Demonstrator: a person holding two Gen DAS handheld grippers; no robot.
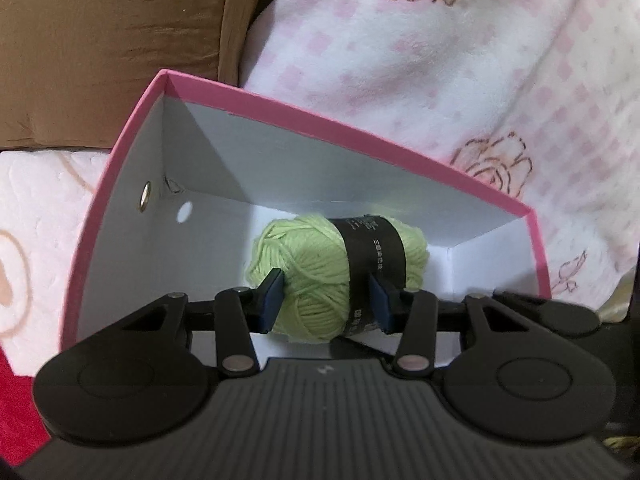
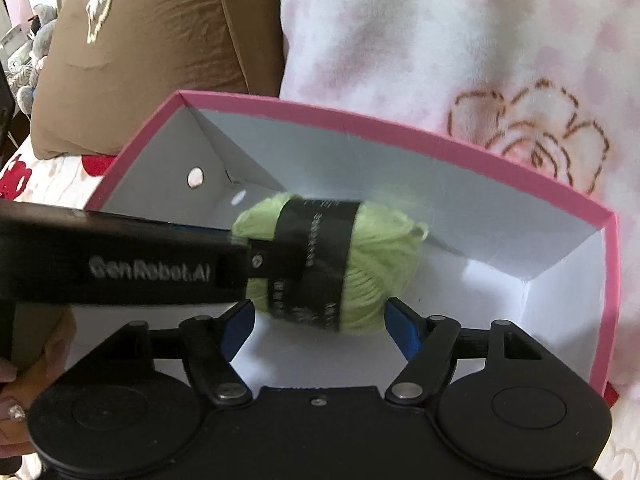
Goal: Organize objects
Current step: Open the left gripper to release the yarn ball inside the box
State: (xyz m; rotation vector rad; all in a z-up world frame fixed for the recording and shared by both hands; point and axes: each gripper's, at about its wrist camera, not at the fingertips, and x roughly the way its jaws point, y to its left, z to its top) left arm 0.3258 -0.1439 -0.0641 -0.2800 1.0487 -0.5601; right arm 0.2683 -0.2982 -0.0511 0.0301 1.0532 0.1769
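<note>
The left gripper [image 1: 326,300] is clamped on a light green yarn skein [image 1: 320,272], its 2 blue pads pressing the near end of the skein from either side, 1 on bare yarn and 1 at the black paper label [image 1: 374,258]. The skein hangs inside the pink shoebox [image 1: 400,148], near the white floor toward the far right corner; whether it already touches the floor cannot be told. The box sits on a pink rose-print blanket [image 1: 460,60], with a brown pillow [image 1: 100,40] at the far left.

The right gripper [image 2: 320,320] stands released, its jaws spread and empty just near the skein, which is blurred in this view.

The step in hand looks like placing the skein into the box. Next, the left jaws would need to let go once the yarn rests on the floor, then lift clear of the rim without snagging loose strands.
</note>
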